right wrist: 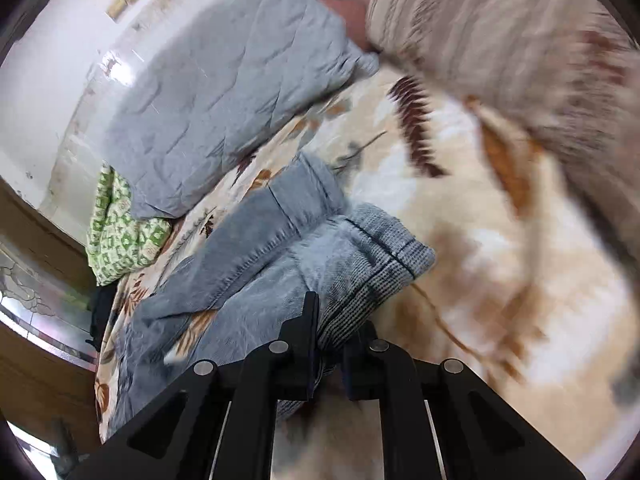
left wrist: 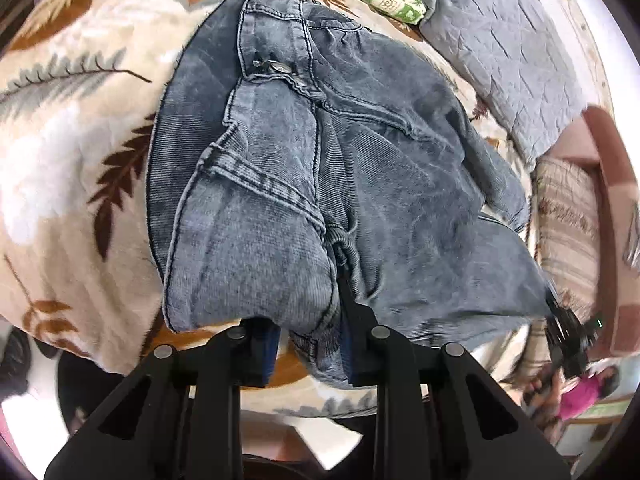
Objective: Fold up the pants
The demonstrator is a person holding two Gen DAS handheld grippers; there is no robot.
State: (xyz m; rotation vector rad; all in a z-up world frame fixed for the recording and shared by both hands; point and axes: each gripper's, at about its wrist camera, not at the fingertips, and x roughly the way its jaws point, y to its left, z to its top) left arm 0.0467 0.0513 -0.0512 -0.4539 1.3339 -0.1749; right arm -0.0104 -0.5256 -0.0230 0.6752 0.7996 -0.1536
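While both tools bite into denim, the scene on the bed reads so:
Pants (left wrist: 320, 168): grey-blue, bunched on the leaf-print blanket (left wrist: 72, 128), waistband toward 12 o'clock in the left view.
Left tool (left wrist: 310, 344): nearly closed, pads pinching a fold of the pants.
Right tool (right wrist: 330, 344): closed tight on a ribbed edge of the pants.
Grey pillow (right wrist: 224, 100): at 11 o'clock in the right view, green cloth (right wrist: 120, 236) beside it.

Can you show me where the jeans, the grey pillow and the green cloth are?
jeans (left wrist: 360, 184), left wrist view, on the seat panel.
grey pillow (left wrist: 508, 52), left wrist view, on its quilted top.
green cloth (right wrist: 120, 236), right wrist view, on its patterned middle.
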